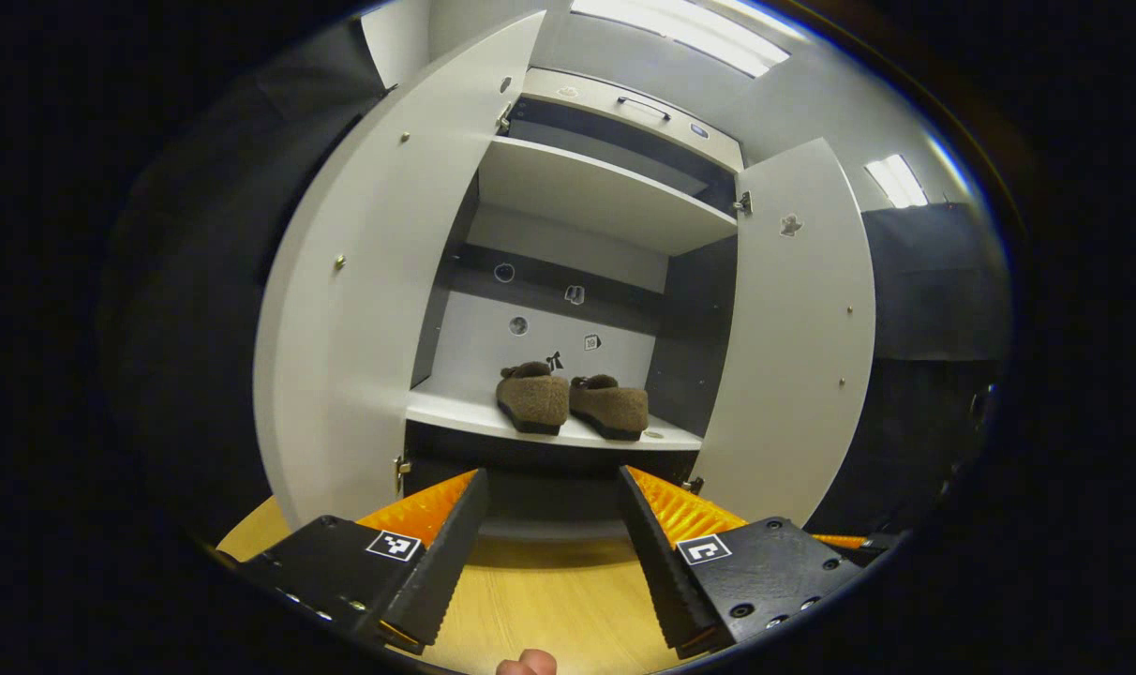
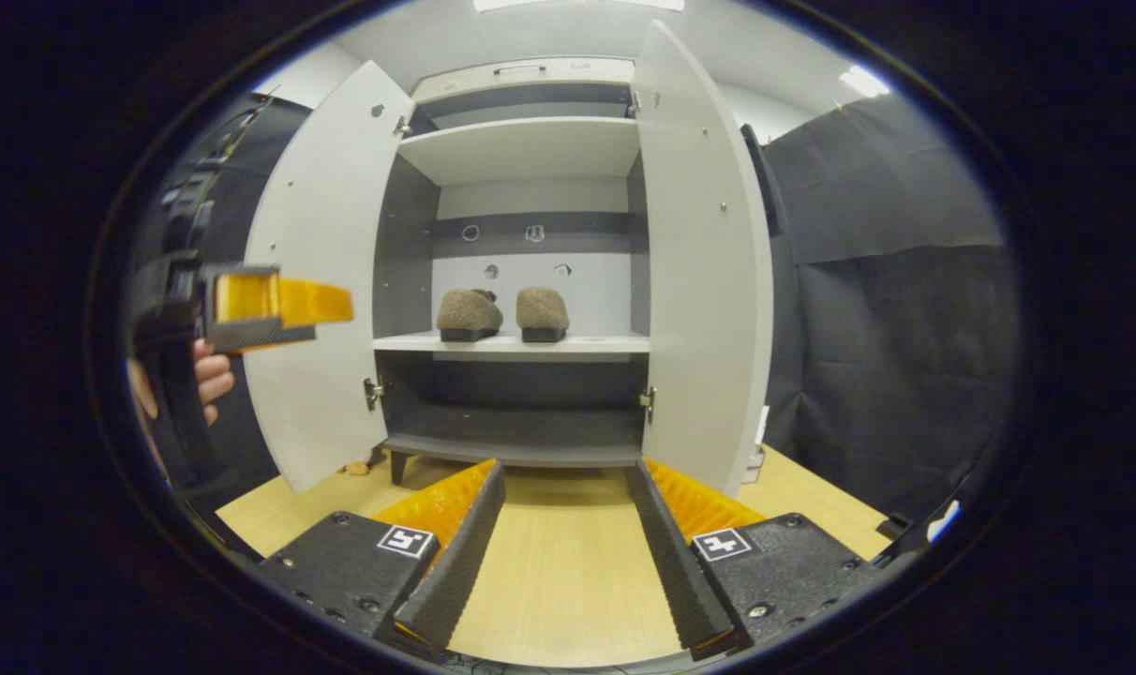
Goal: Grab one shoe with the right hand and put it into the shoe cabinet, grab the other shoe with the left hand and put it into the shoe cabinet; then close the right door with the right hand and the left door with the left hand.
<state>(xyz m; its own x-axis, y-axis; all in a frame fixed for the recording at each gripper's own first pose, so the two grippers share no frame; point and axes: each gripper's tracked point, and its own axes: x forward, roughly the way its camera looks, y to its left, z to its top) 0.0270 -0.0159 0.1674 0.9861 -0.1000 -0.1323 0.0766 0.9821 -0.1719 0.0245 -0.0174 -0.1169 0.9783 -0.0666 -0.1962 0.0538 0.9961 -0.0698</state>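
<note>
Shoe cabinet (image 2: 521,150): pale, upright, standing on a wooden floor (image 2: 568,562); used here as the landmark for every place below.
Left door (image 2: 320,272): swung wide open, hinged on the cabinet's left edge.
Right door (image 2: 704,262): swung wide open, hinged on the cabinet's right edge.
Middle shelf (image 2: 512,343): white board halfway up the cabinet; it carries both shoes.
Left shoe (image 2: 468,314): brown and fuzzy, upright on the middle shelf, left of centre, heel toward the opening.
Right shoe (image 2: 542,313): same kind, just beside the first on the same shelf; in the left gripper view the pair appear close together or touching.
Upper shelf (image 2: 530,145): white board above the shoes.
Left gripper (image 1: 554,539): in front of the cabinet, aimed at the middle shelf; jaws spread wide, nothing between them. In the right gripper view it appears before the left door, held by a hand (image 2: 212,370).
Right gripper (image 2: 568,553): in front of the cabinet, low over the floor, facing the opening; jaws spread wide, holding nothing.
</note>
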